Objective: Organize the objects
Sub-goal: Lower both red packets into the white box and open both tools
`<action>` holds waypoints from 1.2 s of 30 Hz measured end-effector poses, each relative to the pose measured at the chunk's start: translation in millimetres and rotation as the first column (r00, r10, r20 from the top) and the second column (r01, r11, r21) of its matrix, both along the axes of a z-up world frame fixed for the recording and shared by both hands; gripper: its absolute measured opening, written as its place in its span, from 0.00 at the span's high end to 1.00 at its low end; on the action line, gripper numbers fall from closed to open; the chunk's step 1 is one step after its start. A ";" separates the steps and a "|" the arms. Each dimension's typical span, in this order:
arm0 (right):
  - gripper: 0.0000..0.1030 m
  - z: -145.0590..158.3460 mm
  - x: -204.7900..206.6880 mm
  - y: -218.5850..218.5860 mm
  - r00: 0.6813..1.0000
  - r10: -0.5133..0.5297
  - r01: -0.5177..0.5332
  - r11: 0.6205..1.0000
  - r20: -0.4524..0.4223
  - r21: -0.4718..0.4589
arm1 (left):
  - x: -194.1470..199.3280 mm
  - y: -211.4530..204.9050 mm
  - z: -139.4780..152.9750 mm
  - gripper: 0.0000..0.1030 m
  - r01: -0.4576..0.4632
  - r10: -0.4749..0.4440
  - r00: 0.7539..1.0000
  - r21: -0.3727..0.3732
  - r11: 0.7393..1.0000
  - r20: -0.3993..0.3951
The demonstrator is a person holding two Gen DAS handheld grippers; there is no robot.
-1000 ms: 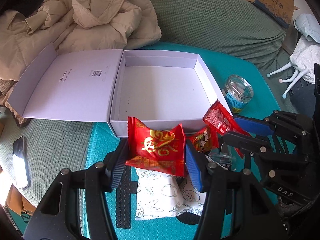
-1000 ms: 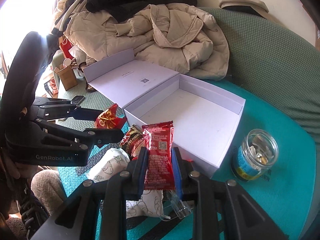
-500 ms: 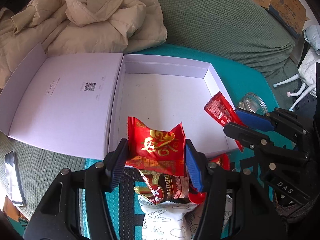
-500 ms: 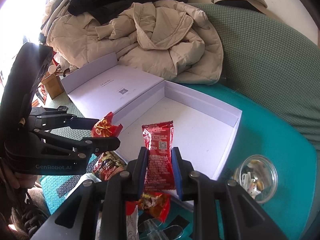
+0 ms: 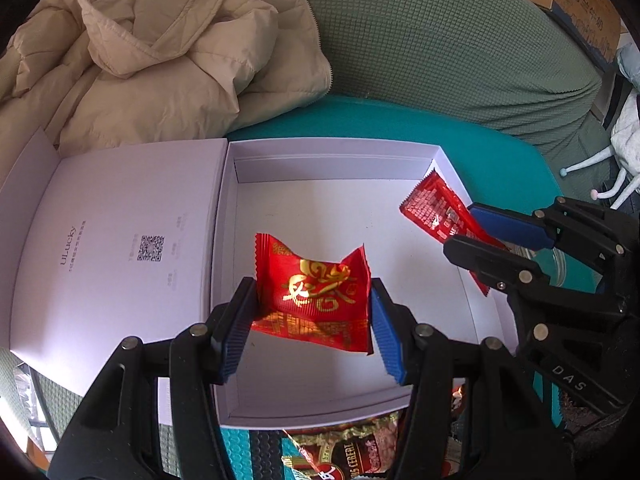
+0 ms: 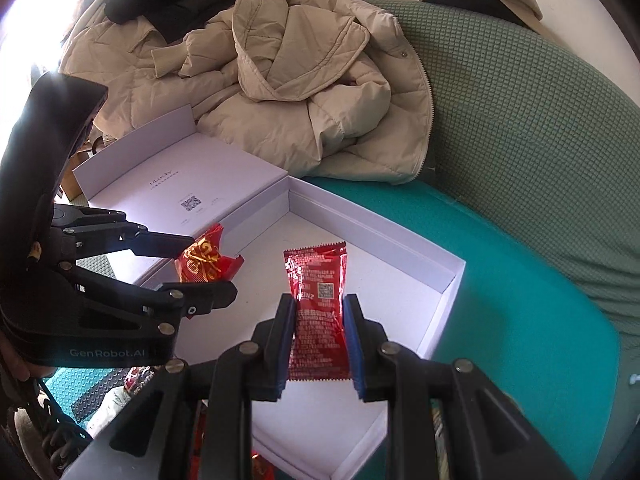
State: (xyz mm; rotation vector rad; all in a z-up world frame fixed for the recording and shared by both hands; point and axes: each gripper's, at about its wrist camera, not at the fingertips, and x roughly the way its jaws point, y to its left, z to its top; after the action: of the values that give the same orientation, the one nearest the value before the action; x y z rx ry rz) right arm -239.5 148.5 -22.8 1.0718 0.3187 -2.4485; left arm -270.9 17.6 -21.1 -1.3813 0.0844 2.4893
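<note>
White cardboard box (image 5: 340, 168) lies open and bare beneath both grippers: left gripper (image 5: 312, 320) clamps a red gold-printed snack packet (image 5: 316, 292), right gripper (image 6: 318, 344) pinches a red foil sauce sachet (image 6: 318, 292); neither deposited, further packets (image 5: 352, 452) remain behind the fingers.

Bright daylight, blown-out glare at upper left of right wrist view, sharp focus, fisheye-curved dark edges

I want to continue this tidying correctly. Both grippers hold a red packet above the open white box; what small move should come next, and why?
Probably lower both and let go: the left gripper holds its red-and-gold packet and the right gripper its ketchup sachet over the white box's bare floor.
</note>
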 end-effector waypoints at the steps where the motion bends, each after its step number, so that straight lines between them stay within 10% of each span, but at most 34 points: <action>1: 0.77 -0.9 -3.8 -0.1 1.000 -0.005 0.005 1.000 -0.001 0.013 | -3.5 1.6 -1.0 0.48 0.001 -0.001 1.000 -0.009 1.000 -0.001; 36: 0.75 -56.0 -55.1 -1.3 0.988 -0.055 0.034 0.989 0.142 0.141 | -53.2 23.1 -44.8 0.43 0.040 -0.036 0.998 -0.096 0.995 0.046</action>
State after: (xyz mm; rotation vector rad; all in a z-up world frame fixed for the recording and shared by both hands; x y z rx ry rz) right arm -294.6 147.2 -78.7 1.3221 0.4263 -2.3992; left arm -324.1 40.7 -65.9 -1.4576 0.2229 2.4515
